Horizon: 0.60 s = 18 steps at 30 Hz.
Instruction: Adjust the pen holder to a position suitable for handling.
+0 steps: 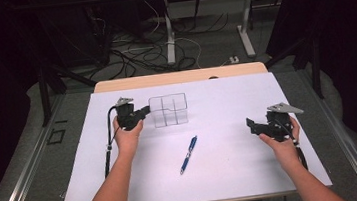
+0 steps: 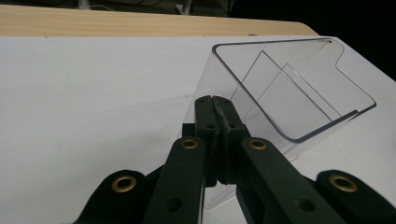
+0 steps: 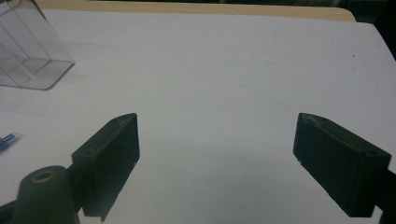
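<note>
Your left gripper (image 1: 143,112) is pinching the near-left wall of the clear box (image 1: 169,110), fingers pressed on it. The pen (image 1: 188,154) is lying mid-surface, long axis near-to-far, left of your right gripper (image 1: 251,124), whose fingers are standing spread and empty.

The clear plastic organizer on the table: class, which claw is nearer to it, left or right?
Left. The left claw is shut at the clear organizer's wall. The right claw is open, well off to its right beyond the blue pen.
</note>
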Available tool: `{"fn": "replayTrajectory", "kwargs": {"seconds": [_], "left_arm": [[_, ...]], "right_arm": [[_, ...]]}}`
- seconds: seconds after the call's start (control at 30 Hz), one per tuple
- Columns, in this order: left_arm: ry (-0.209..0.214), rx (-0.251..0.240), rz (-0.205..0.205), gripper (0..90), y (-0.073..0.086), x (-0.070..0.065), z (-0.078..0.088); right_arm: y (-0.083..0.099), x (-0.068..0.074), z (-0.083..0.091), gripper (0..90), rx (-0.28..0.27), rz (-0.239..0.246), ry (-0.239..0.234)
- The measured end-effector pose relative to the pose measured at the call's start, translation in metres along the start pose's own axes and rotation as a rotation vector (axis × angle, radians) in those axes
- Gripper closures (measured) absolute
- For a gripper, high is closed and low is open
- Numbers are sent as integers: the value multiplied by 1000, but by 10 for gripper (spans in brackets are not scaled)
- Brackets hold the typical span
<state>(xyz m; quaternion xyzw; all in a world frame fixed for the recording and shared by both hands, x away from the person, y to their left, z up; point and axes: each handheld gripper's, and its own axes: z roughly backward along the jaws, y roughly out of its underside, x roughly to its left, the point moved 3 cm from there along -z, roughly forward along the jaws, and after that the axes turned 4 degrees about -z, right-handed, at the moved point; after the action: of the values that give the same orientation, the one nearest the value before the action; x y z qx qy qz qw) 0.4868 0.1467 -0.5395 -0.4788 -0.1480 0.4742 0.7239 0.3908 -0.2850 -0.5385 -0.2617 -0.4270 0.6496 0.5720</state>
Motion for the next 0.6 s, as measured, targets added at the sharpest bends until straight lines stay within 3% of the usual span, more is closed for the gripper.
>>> {"fn": "replayTrajectory", "kwargs": {"seconds": [0.1,0.6], "left_arm": [[7,12,-22,900,-1,-6,-4],[29,12,-37,900,-6,-31,-22]], "right_arm": [[0,1,0,143,3,0,-1],[1,2,0,143,4,4,-12]]}}
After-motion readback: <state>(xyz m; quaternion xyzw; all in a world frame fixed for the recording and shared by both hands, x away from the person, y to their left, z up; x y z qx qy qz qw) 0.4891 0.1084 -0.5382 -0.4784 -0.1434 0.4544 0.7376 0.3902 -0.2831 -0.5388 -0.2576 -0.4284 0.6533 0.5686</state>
